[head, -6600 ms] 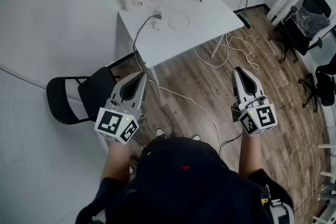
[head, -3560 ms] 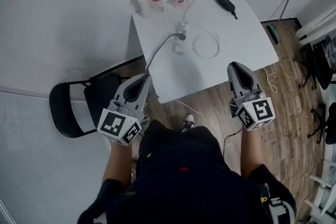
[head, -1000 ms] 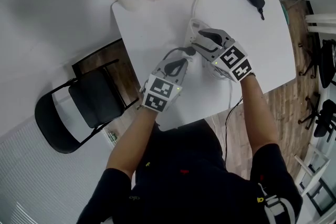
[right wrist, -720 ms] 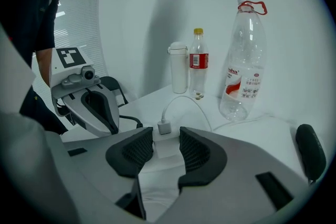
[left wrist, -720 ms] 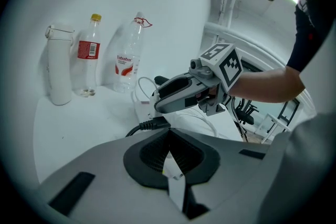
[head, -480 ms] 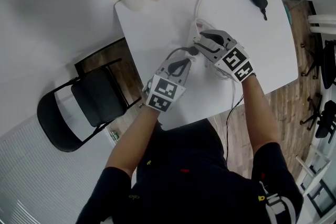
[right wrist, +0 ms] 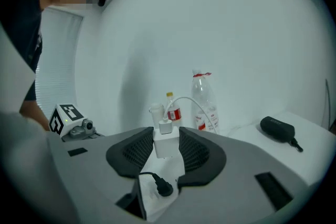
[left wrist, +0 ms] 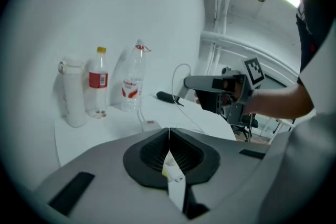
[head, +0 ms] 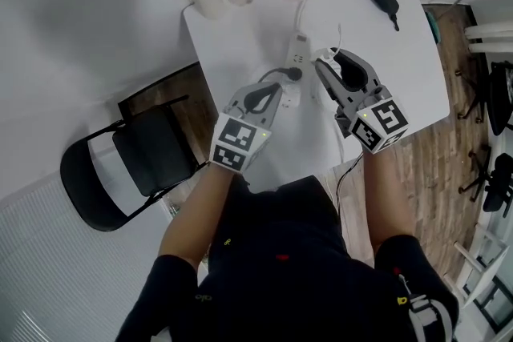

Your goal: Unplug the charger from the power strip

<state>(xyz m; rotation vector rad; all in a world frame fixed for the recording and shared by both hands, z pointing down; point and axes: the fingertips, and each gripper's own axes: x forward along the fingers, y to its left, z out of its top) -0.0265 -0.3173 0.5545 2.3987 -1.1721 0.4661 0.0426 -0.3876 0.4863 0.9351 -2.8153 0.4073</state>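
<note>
R gripper point(head: 335, 64) pinches charger point(right wrist: 166, 144), lifted off power strip point(head: 298, 50); L gripper point(left wrist: 168, 132) jaws pressed together, by strip's near end.

Office chair point(head: 500, 88) cut at rt edge

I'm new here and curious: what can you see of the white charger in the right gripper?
The charger is a small white block, plastic by its look, upright, clamped on two sides by the right gripper. A white cable plugs into its top and arcs away. Its prongs are hidden. It looks lifted free of the power strip below.
</note>
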